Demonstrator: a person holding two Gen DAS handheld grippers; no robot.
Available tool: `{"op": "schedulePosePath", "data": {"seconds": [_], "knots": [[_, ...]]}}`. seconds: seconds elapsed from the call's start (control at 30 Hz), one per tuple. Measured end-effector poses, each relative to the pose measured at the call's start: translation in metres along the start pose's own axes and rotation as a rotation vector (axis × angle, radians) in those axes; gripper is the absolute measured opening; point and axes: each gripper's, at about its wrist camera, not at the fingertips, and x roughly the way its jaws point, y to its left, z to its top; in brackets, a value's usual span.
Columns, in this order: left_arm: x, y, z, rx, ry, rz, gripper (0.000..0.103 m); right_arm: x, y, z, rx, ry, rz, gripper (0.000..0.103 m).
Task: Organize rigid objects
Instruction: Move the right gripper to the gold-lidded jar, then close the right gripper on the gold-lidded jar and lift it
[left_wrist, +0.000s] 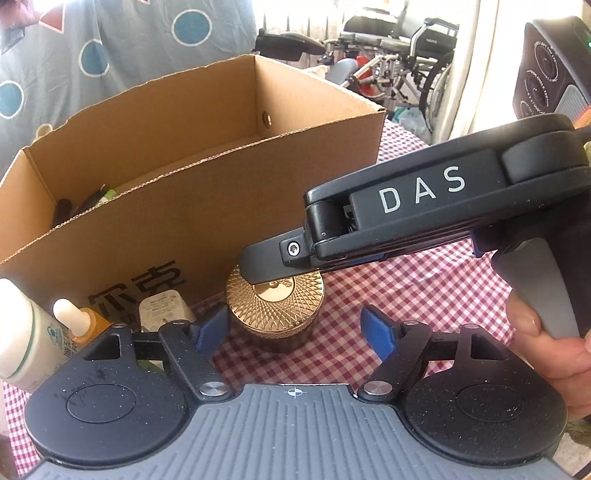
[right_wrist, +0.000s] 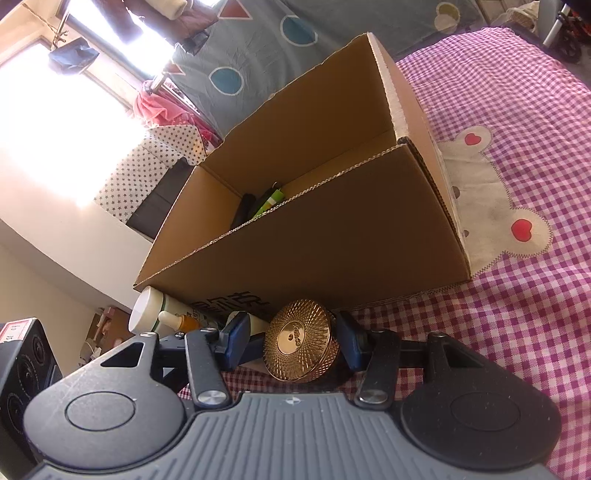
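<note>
Jar (right_wrist: 301, 341) with the gold patterned lid sits right between the fingers of the right gripper (right_wrist: 295, 338), both blue pads hard against its sides, so that hand has it clamped. Its axis looks upright on the cloth, and the lid face shows tilted only because those fingers come in sloping down. The left gripper (left_wrist: 295, 328) hangs just short of the same jar (left_wrist: 275, 310), fingers spread wide to either side without touching. The right hand is clearly the one placed to lift. Straight ahead of both sets of fingers, just behind the jar, stands the open cardboard box (right_wrist: 332, 229), a few dark things already inside. Underneath is a pink checked cloth (right_wrist: 517, 332); a white tube (left_wrist: 26, 343) and a small dropper bottle (left_wrist: 79, 323) lie off to the left of the fingers. Wheelchairs (left_wrist: 399, 55) crowd the far side.
</note>
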Motion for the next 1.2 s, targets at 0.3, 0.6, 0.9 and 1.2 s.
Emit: {"op": "schedulePosePath", "data": {"seconds": [0.3,0.6,0.9,1.2], "knots": [[-0.004,-0.027,-0.006,0.057,-0.016,-0.147,0.077,-0.046,-0.024,-0.017,0.063,-0.034,-0.058,0.055],[-0.003,-0.035,-0.003,0.148,-0.059,-0.075,0.076,-0.064,-0.051,-0.022,0.191,-0.073,-0.038,0.055],[0.020,-0.034,0.000,0.127,-0.007,-0.086,0.063,-0.055,-0.047,-0.029,0.200,-0.054,-0.046,0.055],[0.032,-0.030,0.005,0.088,0.019,-0.086,0.058,-0.045,-0.055,-0.031,0.234,-0.043,-0.039,0.054]]}}
